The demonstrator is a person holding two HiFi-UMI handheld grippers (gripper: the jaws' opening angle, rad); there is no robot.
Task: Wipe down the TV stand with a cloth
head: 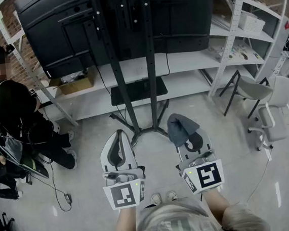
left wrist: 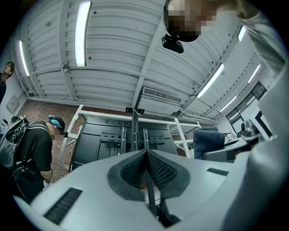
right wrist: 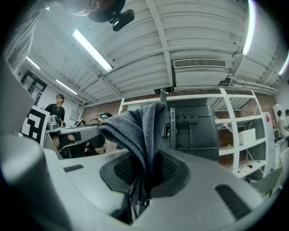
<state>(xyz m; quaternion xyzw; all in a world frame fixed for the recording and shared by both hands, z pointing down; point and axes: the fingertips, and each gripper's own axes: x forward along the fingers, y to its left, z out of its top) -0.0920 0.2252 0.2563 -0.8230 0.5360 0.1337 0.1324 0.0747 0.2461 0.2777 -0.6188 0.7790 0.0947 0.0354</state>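
Grey soft cloth (right wrist: 137,131) bunched in right tool (right wrist: 143,173)

Grey left tongs (head: 119,134) and right tongs (head: 186,140) bear black-and-white marker cubes (head: 124,194); the shirt (head: 175,227) looks pale, perhaps patterned.

Cloth (head: 181,126): dark blue-grey, soft, bunched up, flopping over to one side.
Cloth place: pinched between the closed jaws of the right gripper (right wrist: 145,164), up off the floor, apart from the stand.
TV stand (head: 135,62): black, upright, two tall poles, thin legs spread on the grey floor.
Stand shelf (head: 138,91): small, black, low on the poles.
Stand top: big dark screen (head: 64,23), maybe seen from the back.
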